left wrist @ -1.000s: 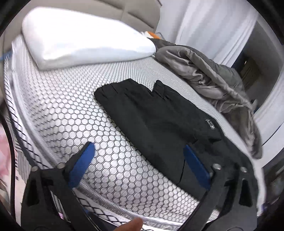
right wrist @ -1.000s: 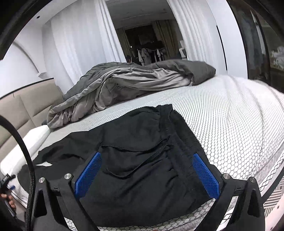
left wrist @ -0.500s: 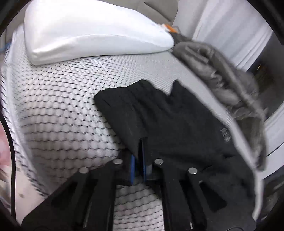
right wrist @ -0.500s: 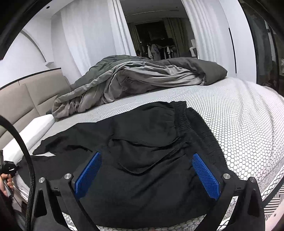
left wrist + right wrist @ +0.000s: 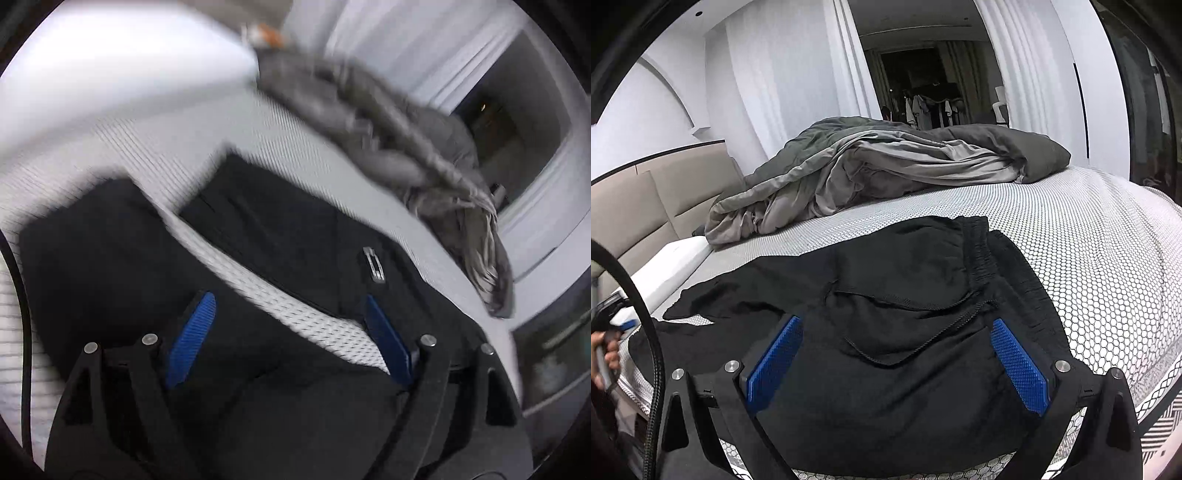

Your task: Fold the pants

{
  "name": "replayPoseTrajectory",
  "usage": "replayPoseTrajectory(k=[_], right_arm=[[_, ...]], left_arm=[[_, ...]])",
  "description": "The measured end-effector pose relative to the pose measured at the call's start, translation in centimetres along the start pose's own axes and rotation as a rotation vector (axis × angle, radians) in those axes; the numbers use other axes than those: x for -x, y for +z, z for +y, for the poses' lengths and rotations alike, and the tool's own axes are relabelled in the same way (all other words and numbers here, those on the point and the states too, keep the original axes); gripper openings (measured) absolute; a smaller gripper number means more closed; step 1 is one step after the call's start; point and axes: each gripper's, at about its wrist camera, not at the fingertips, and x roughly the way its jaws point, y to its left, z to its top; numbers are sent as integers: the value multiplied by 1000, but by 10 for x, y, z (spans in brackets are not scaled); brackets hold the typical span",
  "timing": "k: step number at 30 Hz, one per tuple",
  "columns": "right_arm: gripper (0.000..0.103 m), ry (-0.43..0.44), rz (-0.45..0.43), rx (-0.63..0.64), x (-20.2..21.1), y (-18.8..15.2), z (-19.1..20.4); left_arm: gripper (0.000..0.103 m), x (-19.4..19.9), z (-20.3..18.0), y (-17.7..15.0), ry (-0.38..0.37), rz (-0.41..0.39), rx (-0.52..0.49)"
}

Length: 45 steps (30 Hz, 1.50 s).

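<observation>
The black pants (image 5: 905, 295) lie spread on the bed (image 5: 1089, 258), which has a white cover with a honeycomb pattern. In the right wrist view the waistband end with its drawstring lies nearest the camera, and the legs run off to the left toward the pillow (image 5: 668, 266). The right gripper (image 5: 897, 360) hangs just above the waist area with its blue pads wide apart, holding nothing. The left wrist view is blurred; there the two pant legs (image 5: 110, 243) lie split, a wedge of bed cover showing between them. The left gripper (image 5: 286, 332) is spread apart over that gap, its pads clear of the cloth. A rumpled grey duvet (image 5: 886, 177) is heaped on the far side of the bed, apart from the pants.
</observation>
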Motion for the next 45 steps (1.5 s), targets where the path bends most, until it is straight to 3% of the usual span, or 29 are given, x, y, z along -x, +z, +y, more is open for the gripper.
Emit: replayPoseTrajectory(k=[2, 5, 6, 7, 9, 11, 14, 16, 18, 20, 21, 22, 24, 25, 29, 31, 35, 36, 39, 41, 45], right_arm=[[103, -3, 0, -4, 0, 0, -1], [103, -8, 4, -12, -1, -1, -4], [103, -10, 5, -12, -1, -1, -4], [103, -13, 6, -13, -2, -1, -4], [103, -16, 12, -14, -3, -2, -5], [103, -18, 17, -10, -5, -2, -4], [103, -32, 16, 1, -4, -2, -5], [103, -37, 15, -6, -2, -2, -8], [103, -39, 12, -19, -2, -2, -13], [103, -46, 13, -36, -1, -2, -18], [103, -46, 16, -48, -1, -2, -21], [103, -47, 18, -56, -1, -2, -24], [103, -44, 18, -75, 1, -2, -30], [103, -45, 17, -81, 1, -2, -32], [103, -44, 7, -90, 4, -2, -34], [103, -50, 5, -81, 5, -2, -34], [103, -57, 31, -67, 2, -7, -35], [103, -55, 43, -70, 1, -8, -37], [103, -66, 95, -95, 0, -15, -46], [103, -74, 121, -110, 5, -19, -53], [103, -157, 85, -195, 31, -32, -78]], left_arm=[[73, -36, 6, 6, 44, 74, 71], [67, -63, 18, 17, 8, 110, 172], [57, -68, 21, 23, 0, 97, 209], [31, -71, 26, 25, -9, 77, 231], [0, -73, 36, 30, 2, 51, 241], [0, -64, 41, 37, 47, -16, 199], [1, -41, 44, 59, 241, -124, 99], [8, -30, 46, 67, 297, -101, 59], [8, -10, 50, 66, 292, -90, 30], [20, 21, 56, 62, 283, -123, 3], [36, 40, 59, 55, 272, -148, -6], [60, 57, 62, 47, 264, -174, -11], [83, 94, 72, 26, 253, -226, -10], [84, 102, 75, 18, 246, -239, 5], [84, 121, 120, -22, 125, -122, 148], [75, 110, 132, -31, 64, -82, 178], [59, 85, 137, -25, 55, -58, 201], [52, 71, 133, -21, 68, -64, 201], [0, 49, 132, -8, 109, -87, 211], [0, 60, 146, -13, 63, -157, 279], [0, 87, 144, -27, 120, -262, 245]])
